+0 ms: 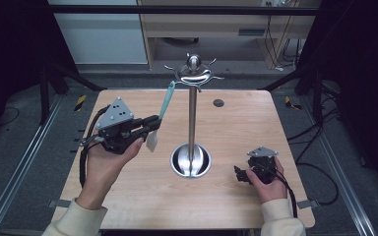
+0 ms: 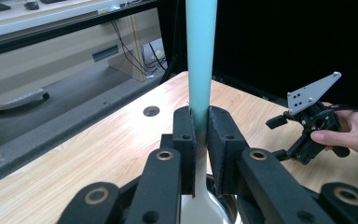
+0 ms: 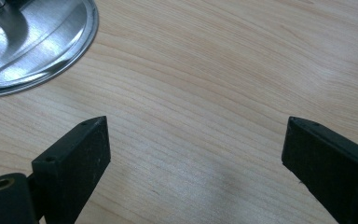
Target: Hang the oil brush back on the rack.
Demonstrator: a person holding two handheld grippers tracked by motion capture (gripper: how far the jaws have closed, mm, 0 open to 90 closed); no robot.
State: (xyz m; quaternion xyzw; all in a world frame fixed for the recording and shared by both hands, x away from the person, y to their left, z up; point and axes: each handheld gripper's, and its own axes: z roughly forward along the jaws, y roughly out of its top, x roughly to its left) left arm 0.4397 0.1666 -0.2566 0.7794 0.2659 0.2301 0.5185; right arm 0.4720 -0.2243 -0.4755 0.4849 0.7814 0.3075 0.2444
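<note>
A spatula with a teal handle [image 1: 166,103] and a white blade [image 1: 151,141] hangs upright in my left gripper [image 1: 155,123], which is shut on it where the handle meets the blade. The handle's top end reaches up beside the left hooks [image 1: 193,73] of a steel utensil stand [image 1: 192,118]; whether it touches a hook I cannot tell. In the left gripper view the teal handle [image 2: 200,56] rises straight from between the shut jaws of the left gripper [image 2: 200,140]. My right gripper [image 1: 238,173] rests low at the table's right, open, with bare wood between its jaws [image 3: 196,158].
The stand's round shiny base [image 1: 191,161] sits mid-table, just left of the right gripper [image 2: 279,137], and its edge shows in the right gripper view [image 3: 32,42]. A small round hole [image 1: 218,103] marks the wooden table's far side. Dark frame rails flank the table.
</note>
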